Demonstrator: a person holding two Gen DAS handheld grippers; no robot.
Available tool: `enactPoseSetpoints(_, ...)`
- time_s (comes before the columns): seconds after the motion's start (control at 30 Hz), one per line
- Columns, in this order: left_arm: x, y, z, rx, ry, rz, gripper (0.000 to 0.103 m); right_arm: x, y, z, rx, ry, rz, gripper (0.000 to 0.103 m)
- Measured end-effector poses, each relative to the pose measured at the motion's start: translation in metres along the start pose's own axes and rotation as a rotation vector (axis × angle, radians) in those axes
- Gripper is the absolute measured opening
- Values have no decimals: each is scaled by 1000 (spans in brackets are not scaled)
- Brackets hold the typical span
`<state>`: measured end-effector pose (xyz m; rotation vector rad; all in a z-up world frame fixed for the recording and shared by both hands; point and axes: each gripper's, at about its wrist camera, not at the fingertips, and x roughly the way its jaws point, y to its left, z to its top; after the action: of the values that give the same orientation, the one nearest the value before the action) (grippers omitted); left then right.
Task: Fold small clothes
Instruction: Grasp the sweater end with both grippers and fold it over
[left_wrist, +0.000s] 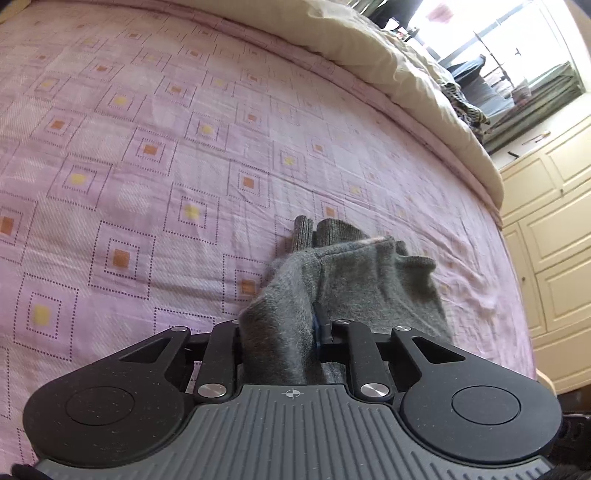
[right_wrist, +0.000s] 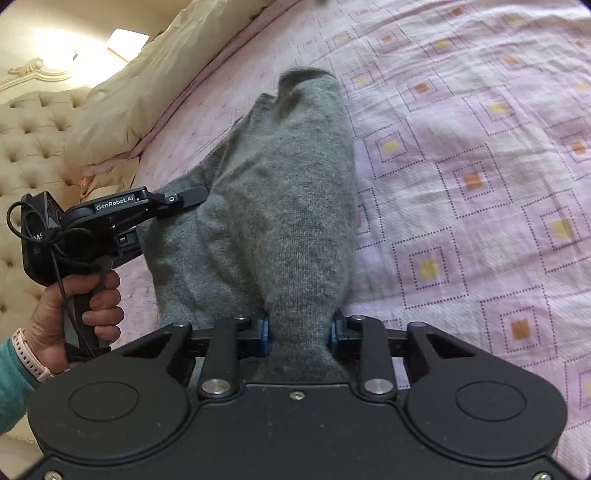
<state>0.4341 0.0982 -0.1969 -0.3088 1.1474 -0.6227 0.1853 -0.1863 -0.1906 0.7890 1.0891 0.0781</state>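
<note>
A small grey knitted garment hangs between both grippers over the pink patterned bedsheet. My left gripper is shut on one bunched edge of it; ribbed cuffs trail onto the sheet beyond. In the right wrist view the same grey garment rises from my right gripper, whose blue pads press a thick fold of knit. The left gripper shows there from the side, clamped on the garment's left edge and held by a hand.
A beige duvet is bunched along the far side of the bed, with a tufted headboard behind it. Cream cabinets stand past the bed's right edge, below a bright window.
</note>
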Motion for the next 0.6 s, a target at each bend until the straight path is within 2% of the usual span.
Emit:
enactPoseSetpoints(0.17, -17, -8, -4, 4, -31, -4, 16, -24, 12, -10, 5, -38, 28, 32)
enactPoseSetpoints(0.3, -32, -21, -16, 10, -35, -17, 14, -43, 21, -22, -33, -14, 35, 31)
enactPoseSetpoints(0.43, -43, -38, -42, 3, -20, -35, 6, -67, 14, -44, -35, 8, 34, 30)
enactPoseSetpoints(0.6, -51, -70, -86, 8, 2, -73, 6, -99, -9, -74, -34, 47, 19, 26)
